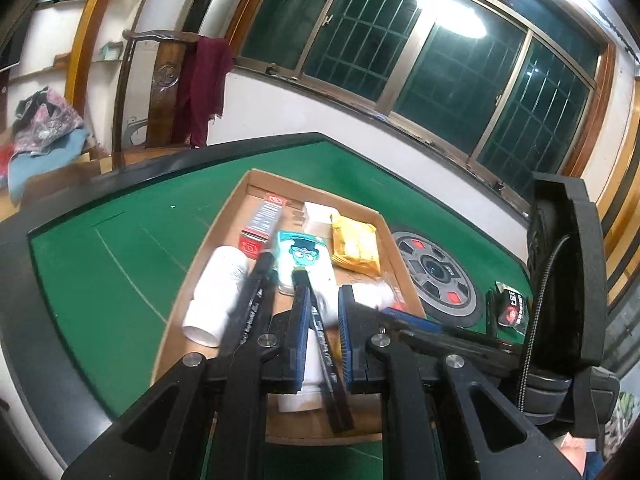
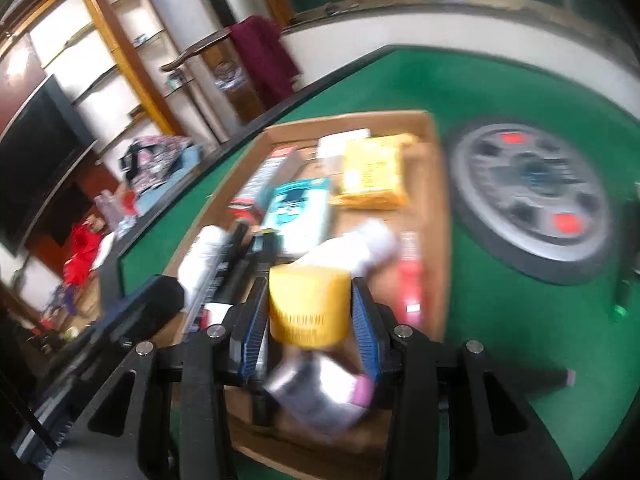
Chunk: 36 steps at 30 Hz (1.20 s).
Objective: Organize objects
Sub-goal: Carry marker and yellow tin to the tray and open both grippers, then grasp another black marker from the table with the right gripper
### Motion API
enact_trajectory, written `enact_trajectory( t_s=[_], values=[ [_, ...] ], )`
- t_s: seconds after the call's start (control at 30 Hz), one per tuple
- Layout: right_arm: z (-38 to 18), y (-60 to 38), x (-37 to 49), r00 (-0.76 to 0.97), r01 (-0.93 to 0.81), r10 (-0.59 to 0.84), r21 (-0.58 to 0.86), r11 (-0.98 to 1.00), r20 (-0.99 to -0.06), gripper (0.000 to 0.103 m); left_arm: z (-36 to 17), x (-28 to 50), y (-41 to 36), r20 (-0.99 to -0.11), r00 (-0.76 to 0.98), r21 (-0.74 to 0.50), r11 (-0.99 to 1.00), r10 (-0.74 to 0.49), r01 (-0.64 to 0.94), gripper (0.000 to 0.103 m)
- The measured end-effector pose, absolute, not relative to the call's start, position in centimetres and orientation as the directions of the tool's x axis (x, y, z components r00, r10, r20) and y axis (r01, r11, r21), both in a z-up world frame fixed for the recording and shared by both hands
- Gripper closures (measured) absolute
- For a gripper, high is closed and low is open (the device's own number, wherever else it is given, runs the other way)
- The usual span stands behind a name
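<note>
Your right gripper (image 2: 310, 304) has its jaws clamped on a yellow jar (image 2: 307, 305) above the cardboard tray (image 2: 434, 216); your left gripper (image 1: 323, 304) jaws pinch a black pen (image 1: 326, 354).

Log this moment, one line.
left tool: shut on pen | right tool: shut on yellow tub | both over box

— What's beyond the table?
— A wooden chair (image 1: 164, 80) with a maroon cloth (image 1: 204, 84) draped over it, and barred windows (image 1: 440, 52) reflecting a lamp.
— To the left?
— A dark television (image 2: 36, 160), glass shelves (image 2: 100, 56), heaped clothes (image 1: 44, 120).
</note>
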State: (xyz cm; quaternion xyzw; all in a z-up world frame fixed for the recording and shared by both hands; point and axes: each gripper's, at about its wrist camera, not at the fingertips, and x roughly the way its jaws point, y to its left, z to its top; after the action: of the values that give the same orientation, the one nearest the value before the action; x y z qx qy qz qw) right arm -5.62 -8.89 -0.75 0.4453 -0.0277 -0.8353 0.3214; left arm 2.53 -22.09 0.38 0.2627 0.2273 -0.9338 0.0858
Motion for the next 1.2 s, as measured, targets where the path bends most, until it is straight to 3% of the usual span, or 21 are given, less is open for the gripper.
enact_trajectory(
  t_s=[0.1,0.4,0.67,0.83,0.93,0.97,1.0,1.03,1.07,1.1,1.2],
  values=[
    [-0.4,-8.9,-5.6,-0.379,0.538,-0.574,0.332,-0.775,-0.726,0.054,0.5,2.5,-22.2,-0.526,-0.849,-0.385,-0.88,-0.039,0.279,0.092],
    [3.4,-0.5,-4.3,-0.404,0.633,-0.648,0.313,-0.708,-0.646,0.051,0.5,2.0,-20.6,-0.536,-0.844,-0.369,-0.897,-0.008,0.243,0.092],
    [1.6,2.4,-2.5,-0.385,0.755,-0.505,0.051,-0.654,-0.772,0.051,0.6,1.4,-18.6,-0.546,-0.838,-0.35,-0.911,0.011,0.216,0.092],
    [-0.6,-0.4,-1.1,-0.453,0.807,-0.39,-0.184,-0.561,-0.802,0.052,0.9,1.3,-18.0,-0.552,-0.834,-0.337,-0.917,0.011,0.211,0.092],
    [-2.0,-1.9,-1.9,-0.473,0.811,-0.347,-0.246,-0.531,-0.81,0.052,0.9,1.4,-18.1,-0.555,-0.832,-0.334,-0.919,0.01,0.212,0.092],
    [-2.2,-1.9,-2.2,-0.47,0.81,-0.343,-0.242,-0.535,-0.814,0.058,0.9,1.4,-18.1,-0.555,-0.832,-0.333,-0.919,0.01,0.211,0.092],
    [-2.6,-2.0,-2.8,-0.451,0.808,-0.33,-0.223,-0.545,-0.829,0.073,0.9,1.5,-18.1,-0.557,-0.83,-0.332,-0.919,0.01,0.211,0.092],
    [-2.6,-2.0,-3.2,-0.456,0.797,-0.317,-0.223,-0.562,-0.832,0.075,0.8,1.4,-18.2,-0.558,-0.83,-0.333,-0.919,0.012,0.211,0.092],
    [-2.7,-1.9,-3.5,-0.455,0.788,-0.302,-0.221,-0.575,-0.837,0.087,0.8,1.5,-18.2,-0.558,-0.83,-0.336,-0.918,0.014,0.21,0.092],
    [-2.8,-1.6,-3.7,-0.45,0.778,-0.293,-0.209,-0.593,-0.843,0.091,0.7,1.4,-18.3,-0.559,-0.829,-0.336,-0.919,0.017,0.208,0.092],
    [-2.1,-0.8,-3.8,-0.442,0.748,-0.314,-0.151,-0.646,-0.84,0.091,0.5,1.0,-17.9,-0.566,-0.822,-0.344,-0.923,0.061,0.169,0.092]
  ],
)
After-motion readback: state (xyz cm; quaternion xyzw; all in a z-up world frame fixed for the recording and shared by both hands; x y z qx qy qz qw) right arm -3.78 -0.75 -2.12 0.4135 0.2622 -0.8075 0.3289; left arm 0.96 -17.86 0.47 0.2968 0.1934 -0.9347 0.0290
